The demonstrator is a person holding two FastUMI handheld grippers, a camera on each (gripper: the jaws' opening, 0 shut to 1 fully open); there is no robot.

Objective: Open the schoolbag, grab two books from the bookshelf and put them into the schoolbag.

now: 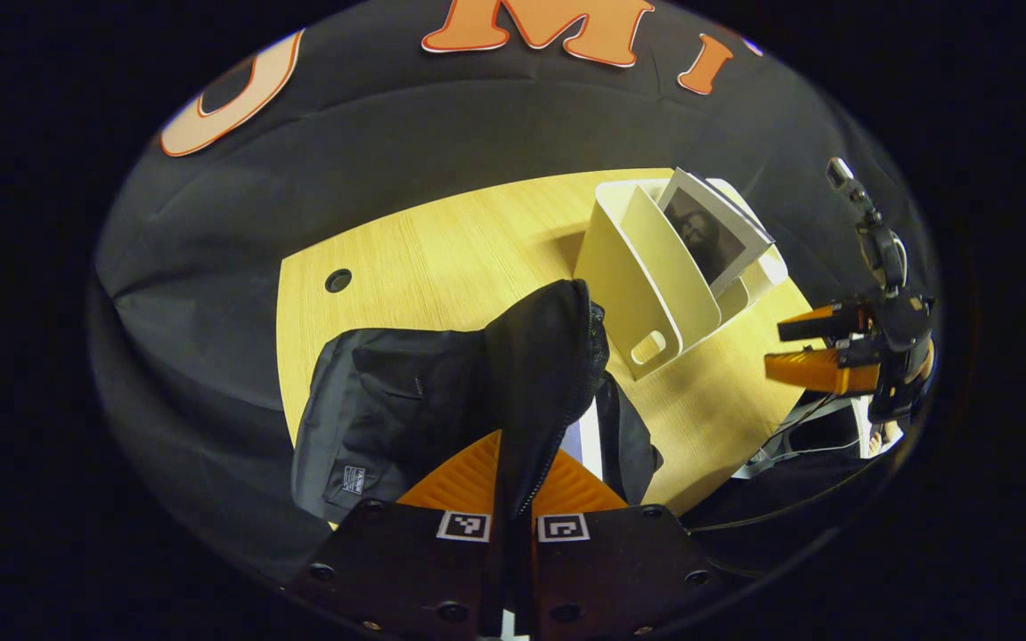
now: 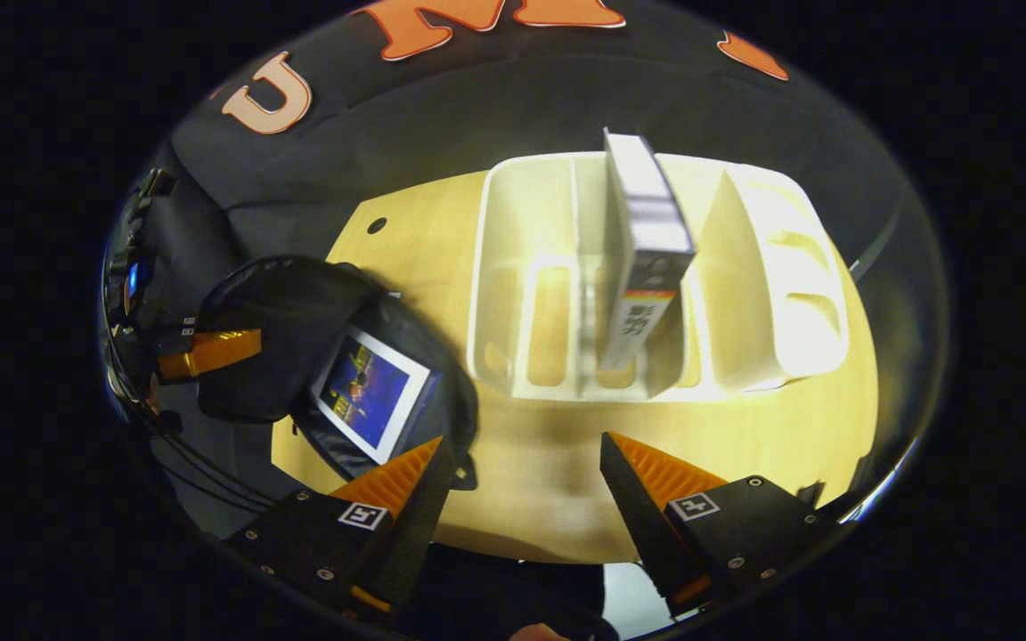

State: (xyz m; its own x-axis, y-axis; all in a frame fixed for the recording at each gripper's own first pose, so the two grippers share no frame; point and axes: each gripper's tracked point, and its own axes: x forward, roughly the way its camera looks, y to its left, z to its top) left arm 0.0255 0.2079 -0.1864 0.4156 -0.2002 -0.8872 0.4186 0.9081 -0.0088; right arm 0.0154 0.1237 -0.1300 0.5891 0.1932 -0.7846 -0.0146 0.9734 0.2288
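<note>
In the left gripper view, the left gripper point(image 1: 513, 481) has its two fingers closed on the black flap point(image 1: 544, 374) of the schoolbag point(image 1: 388, 418), and the flap stands up straight ahead of the fingers. The rest of the schoolbag lies ahead and to the left of this gripper on the wooden table point(image 1: 442, 258). Farther ahead and to the right stands the white bookshelf point(image 1: 655, 294) with one book point(image 1: 711, 233) leaning in it. The right gripper point(image 1: 802, 352) shows far to the right, above the table's edge.

In the right gripper view, the right gripper point(image 2: 522, 485) is wide open and holds nothing. Directly ahead of its fingers is the bookshelf point(image 2: 762, 294), with a book point(image 2: 647, 240) upright in a middle compartment. To the left lies the open schoolbag point(image 2: 299, 312), and another book point(image 2: 370, 392) with a blue cover rests in its opening. The left gripper point(image 2: 210, 352) grips the schoolbag's flap at the far left.
</note>
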